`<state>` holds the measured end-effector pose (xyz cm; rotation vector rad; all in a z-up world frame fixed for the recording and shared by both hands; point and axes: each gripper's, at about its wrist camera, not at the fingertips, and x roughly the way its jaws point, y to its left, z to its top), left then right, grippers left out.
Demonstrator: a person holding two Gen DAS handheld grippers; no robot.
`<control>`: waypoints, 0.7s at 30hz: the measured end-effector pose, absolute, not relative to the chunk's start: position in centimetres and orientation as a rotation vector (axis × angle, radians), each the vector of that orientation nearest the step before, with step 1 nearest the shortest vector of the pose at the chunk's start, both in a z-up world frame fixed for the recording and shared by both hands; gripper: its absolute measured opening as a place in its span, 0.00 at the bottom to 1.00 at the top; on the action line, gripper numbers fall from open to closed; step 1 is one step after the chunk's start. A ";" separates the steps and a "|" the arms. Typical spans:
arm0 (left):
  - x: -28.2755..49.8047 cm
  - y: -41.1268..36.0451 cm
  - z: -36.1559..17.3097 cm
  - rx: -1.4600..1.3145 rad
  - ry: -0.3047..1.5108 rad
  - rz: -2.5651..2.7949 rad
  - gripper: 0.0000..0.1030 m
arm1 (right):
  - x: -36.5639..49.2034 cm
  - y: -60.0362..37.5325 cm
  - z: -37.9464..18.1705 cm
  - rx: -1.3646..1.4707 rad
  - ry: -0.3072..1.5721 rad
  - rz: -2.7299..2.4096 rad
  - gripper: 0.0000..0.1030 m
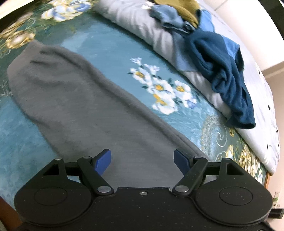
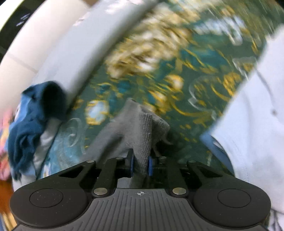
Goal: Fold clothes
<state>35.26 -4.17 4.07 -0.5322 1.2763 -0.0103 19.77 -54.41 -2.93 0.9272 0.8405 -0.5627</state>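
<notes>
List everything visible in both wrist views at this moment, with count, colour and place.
grey garment: one, grey, spread on the bedspread; ribbed edge pinched in the right view
bedspread: one, teal with white and gold flowers, underneath everything
dark blue garment: one, on the white quilt
white quilt: one, bunched behind
light blue cloth: one, on the pile
olive cloth: one, pile top
left gripper: open, above the grey garment
right gripper: shut on the grey garment

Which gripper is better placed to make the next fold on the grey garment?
Right, probably. The right gripper is shut on the grey garment's edge; the left gripper is open above it, holding nothing.
</notes>
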 end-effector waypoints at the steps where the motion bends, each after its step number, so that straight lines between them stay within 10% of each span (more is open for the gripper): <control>1: 35.2 -3.6 3.9 -0.540 1.278 -0.010 0.74 | 20.2 -53.6 -1.7 0.862 0.834 -0.548 0.12; 10: 35.3 3.4 3.3 -0.591 1.277 -0.059 0.74 | 26.9 -38.0 6.2 0.230 0.806 -0.260 0.12; 21: 36.1 19.1 3.7 -0.575 1.221 0.060 0.75 | 32.4 -16.0 -0.7 -0.008 0.980 -0.073 0.12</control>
